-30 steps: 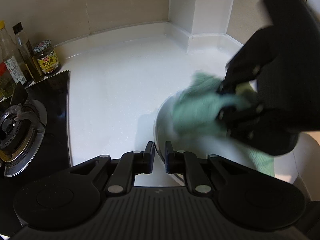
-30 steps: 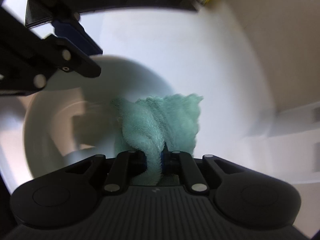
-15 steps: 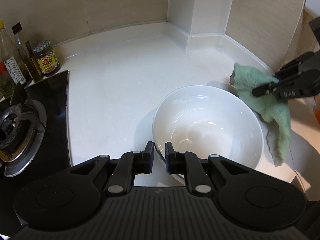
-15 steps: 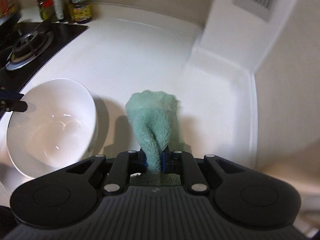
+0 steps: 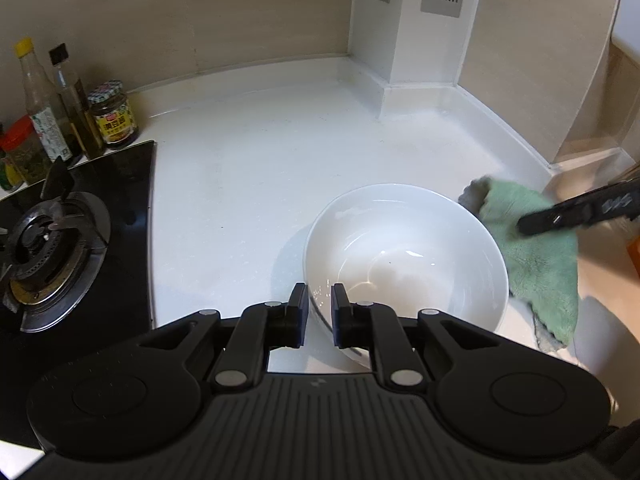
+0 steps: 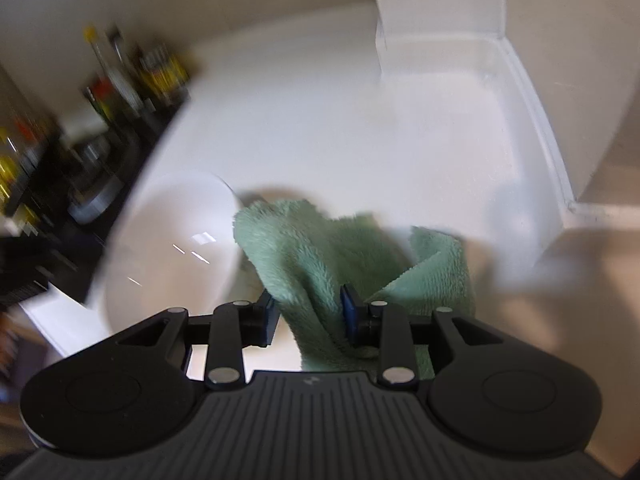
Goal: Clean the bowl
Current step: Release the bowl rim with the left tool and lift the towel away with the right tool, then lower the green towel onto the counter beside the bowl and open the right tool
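Bowl rim sat pinched between the closed fingers of your left gripper, at the near edge, with the white ceramic bowl resting on the white countertop just right of the gas hob. To the bowl's right, outside it and just beside its wall, hung the green microfibre cloth. Your right gripper had its jaws spread, with the cloth draped loosely between them, not pinched. Judged from this, the bowl lay left of the right jaws, and the left gripper was the nearer. The right-hand view was blurred.
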The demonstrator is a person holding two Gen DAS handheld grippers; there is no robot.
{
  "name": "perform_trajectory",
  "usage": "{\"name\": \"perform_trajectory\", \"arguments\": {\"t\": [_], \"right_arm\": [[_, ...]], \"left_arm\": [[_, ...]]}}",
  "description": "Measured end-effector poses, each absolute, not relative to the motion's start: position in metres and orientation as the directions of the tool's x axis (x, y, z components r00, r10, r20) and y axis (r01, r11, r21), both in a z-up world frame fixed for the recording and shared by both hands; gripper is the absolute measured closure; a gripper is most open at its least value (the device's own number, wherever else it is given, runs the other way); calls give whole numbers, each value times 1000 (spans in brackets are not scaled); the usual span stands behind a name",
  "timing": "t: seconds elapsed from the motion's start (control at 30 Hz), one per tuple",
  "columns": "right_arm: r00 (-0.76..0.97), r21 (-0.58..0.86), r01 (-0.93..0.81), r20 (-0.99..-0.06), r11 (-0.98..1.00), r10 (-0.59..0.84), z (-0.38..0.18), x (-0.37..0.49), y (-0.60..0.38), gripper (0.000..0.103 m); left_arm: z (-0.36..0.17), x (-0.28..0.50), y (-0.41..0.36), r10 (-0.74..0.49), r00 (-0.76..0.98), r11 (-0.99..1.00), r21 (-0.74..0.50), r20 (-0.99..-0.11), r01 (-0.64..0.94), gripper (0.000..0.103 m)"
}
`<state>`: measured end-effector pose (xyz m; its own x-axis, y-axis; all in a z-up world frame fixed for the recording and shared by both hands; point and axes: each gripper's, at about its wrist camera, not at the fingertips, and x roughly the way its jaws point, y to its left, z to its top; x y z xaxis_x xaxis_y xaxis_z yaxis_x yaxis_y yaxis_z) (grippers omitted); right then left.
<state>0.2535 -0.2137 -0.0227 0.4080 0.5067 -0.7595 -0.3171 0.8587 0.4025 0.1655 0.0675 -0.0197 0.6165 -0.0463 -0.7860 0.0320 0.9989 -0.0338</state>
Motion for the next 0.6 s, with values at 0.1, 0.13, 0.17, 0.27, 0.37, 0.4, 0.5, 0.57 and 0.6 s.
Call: {"name": "perform_trajectory", "arguments": {"t": [0.1, 0.13, 0.17, 0.27, 0.37, 0.4, 0.5, 0.57, 0.6], "right_arm": [[504, 402, -291, -706, 868, 497, -10, 243, -224, 75], [525, 386, -293, -700, 875, 485, -7, 243, -223, 75], [545, 369, -295, -693, 882, 472, -5, 242, -222, 75], [580, 233, -307, -723, 923, 375, -7, 232, -221, 75], [581, 115, -281, -770, 953, 264, -18, 219, -227, 75], [589, 169, -254, -754, 952, 290, -20, 216, -236, 75], [633, 297, -218, -682, 930, 366, -16, 210, -254, 75], [685, 317, -201, -631, 927, 365, -13, 205, -258, 75], [690, 318, -200, -626, 927, 363, -13, 205, -257, 74]], "left_arm": [[-15, 162, 65, -25, 616, 1000, -19, -787, 16, 89], [-13, 161, 64, -16, 615, 1000, -14, -788, 7, 89], [-12, 159, 64, -7, 613, 1000, -9, -790, 0, 89], [-7, 154, 64, 15, 607, 1000, 3, -794, -20, 89], [-3, 149, 64, 31, 598, 999, 11, -801, -37, 89], [-2, 148, 64, 36, 596, 999, 12, -802, -44, 89], [-3, 145, 66, 40, 588, 998, 6, -808, -59, 89], [-3, 146, 68, 43, 586, 998, 4, -809, -67, 89], [-3, 147, 68, 42, 585, 998, 0, -810, -71, 89]]}}
